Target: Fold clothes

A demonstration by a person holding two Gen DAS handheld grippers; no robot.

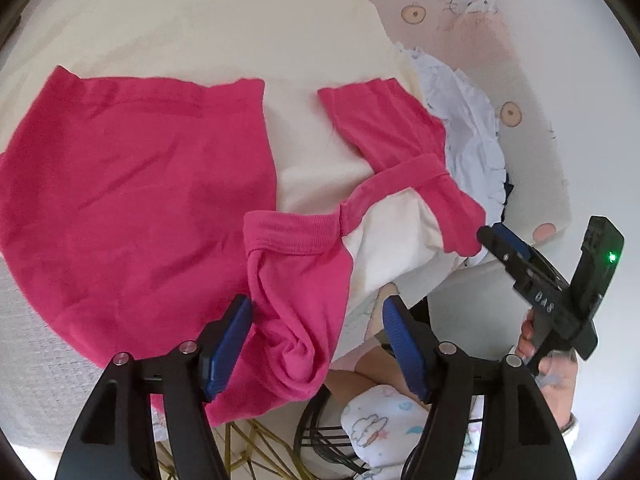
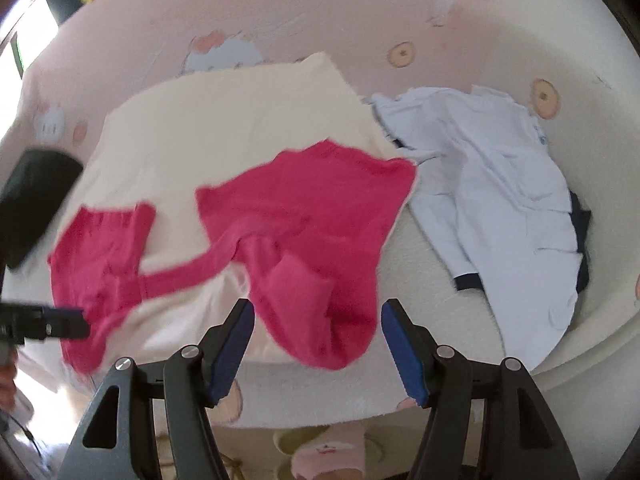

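Note:
A bright pink T-shirt (image 1: 132, 184) lies spread on a cream cloth (image 1: 200, 20), with its ribbed neckband (image 1: 296, 232) and shoulders hanging over the near edge. My left gripper (image 1: 318, 344) hovers open just above one bunched pink shoulder, and its blue pads do not touch the fabric. In the right wrist view my right gripper (image 2: 318, 350) stands open over the other drooping shoulder of the pink T-shirt (image 2: 304, 216), holding nothing. My right gripper (image 1: 504, 248) also shows at the right of the left wrist view, and my left gripper (image 2: 72, 322) at the left edge of the right wrist view.
A pale blue shirt (image 2: 500, 208) lies crumpled to the right, over something dark. Everything rests on a pink sheet (image 2: 320, 12) with cartoon prints. Below the near edge are a person's knees in patterned fabric (image 1: 380, 424), gold wire legs (image 1: 256, 452) and slippers (image 2: 320, 452).

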